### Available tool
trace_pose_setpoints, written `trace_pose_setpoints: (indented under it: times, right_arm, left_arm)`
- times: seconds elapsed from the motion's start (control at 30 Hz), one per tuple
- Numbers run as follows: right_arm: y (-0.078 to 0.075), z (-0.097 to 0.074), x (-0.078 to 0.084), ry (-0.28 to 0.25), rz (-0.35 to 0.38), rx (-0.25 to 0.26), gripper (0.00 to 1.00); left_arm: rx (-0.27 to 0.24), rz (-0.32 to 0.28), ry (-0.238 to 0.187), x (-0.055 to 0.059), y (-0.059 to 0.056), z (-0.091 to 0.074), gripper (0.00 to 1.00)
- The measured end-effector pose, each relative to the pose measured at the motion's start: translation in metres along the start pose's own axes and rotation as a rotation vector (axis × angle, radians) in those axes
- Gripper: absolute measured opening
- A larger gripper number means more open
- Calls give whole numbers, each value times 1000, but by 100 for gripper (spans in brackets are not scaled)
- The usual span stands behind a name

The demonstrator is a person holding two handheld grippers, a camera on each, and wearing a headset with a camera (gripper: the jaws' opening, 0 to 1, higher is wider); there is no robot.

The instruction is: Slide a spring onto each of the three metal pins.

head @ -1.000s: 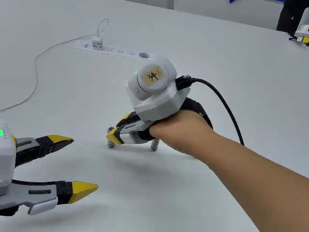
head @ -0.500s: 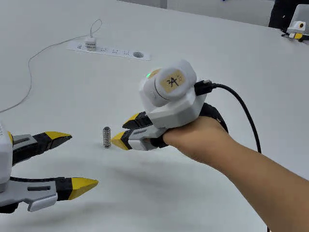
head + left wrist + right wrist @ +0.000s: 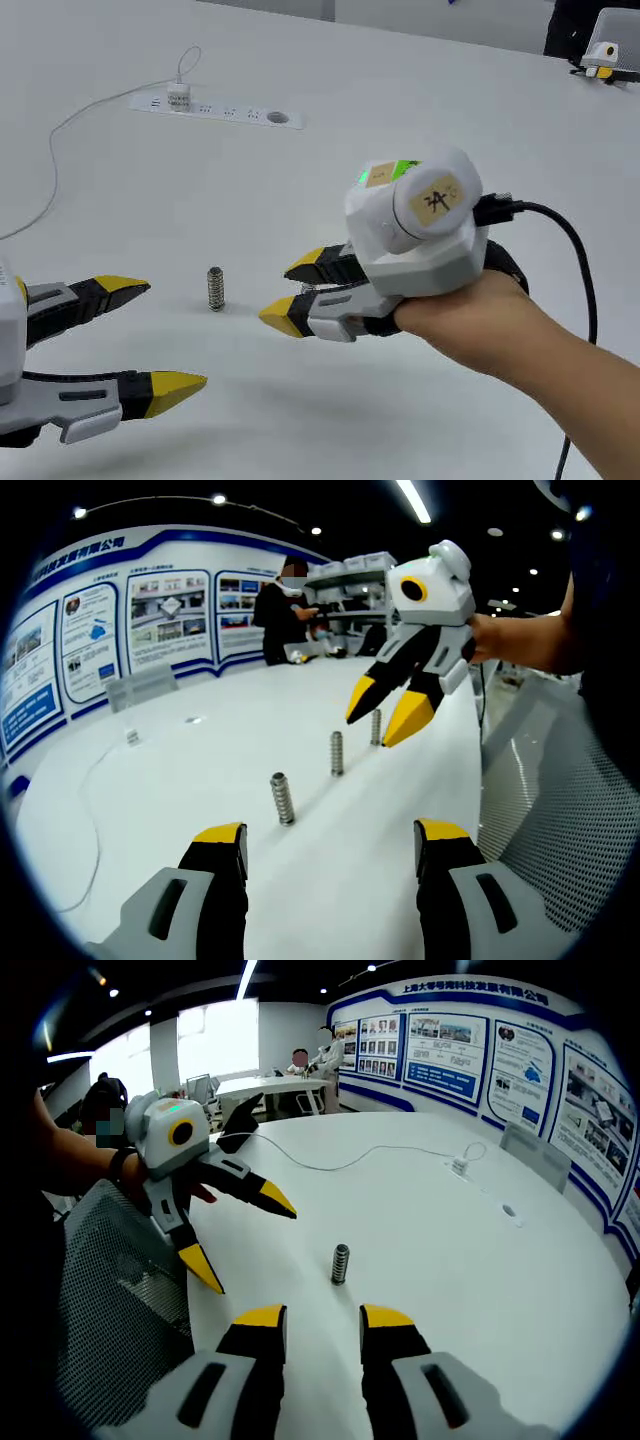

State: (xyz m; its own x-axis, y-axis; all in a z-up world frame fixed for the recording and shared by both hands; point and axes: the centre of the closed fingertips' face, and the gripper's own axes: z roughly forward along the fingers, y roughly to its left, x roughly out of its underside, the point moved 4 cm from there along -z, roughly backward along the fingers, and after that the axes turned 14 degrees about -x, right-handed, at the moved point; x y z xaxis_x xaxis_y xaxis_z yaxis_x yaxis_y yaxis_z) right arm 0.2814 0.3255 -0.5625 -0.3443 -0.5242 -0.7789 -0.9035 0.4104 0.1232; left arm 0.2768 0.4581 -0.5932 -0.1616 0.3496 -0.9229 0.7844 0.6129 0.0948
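Observation:
Three small metal springs stand upright in a row on the white table: the near spring (image 3: 282,798), the middle spring (image 3: 337,752) and the far spring (image 3: 376,727). In the head view one spring (image 3: 215,288) stands alone, left of my right gripper (image 3: 288,292). A hand holds that gripper just above the table, open and empty, tips pointing left. The right gripper (image 3: 380,718) hangs over the far end of the row. My left gripper (image 3: 158,336) is low at the front left, wide open and empty. From my right gripper (image 3: 323,1317), one spring (image 3: 341,1263) stands straight ahead.
A white power strip (image 3: 225,107) with a plugged charger and a trailing cable (image 3: 50,150) lies at the back left. A grey mesh chair (image 3: 560,810) sits beside the table's edge. People stand at far desks (image 3: 285,605).
My right gripper has pulled back to the right, away from the springs, and its jaws have parted. One spring that it covered now stands in plain sight. My left gripper has stayed put.

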Motion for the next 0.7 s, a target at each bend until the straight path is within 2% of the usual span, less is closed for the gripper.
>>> trace_pose_setpoints:
  times: [0.37,0.7]
  right_arm:
    - [8,-24,18,-35,36,26,33]
    - [10,-46,38,-54,75,71,35]
  left_arm:
    - [9,4,2,-1,-1,2,70]
    - [14,6,6,-1,-1,2,71]
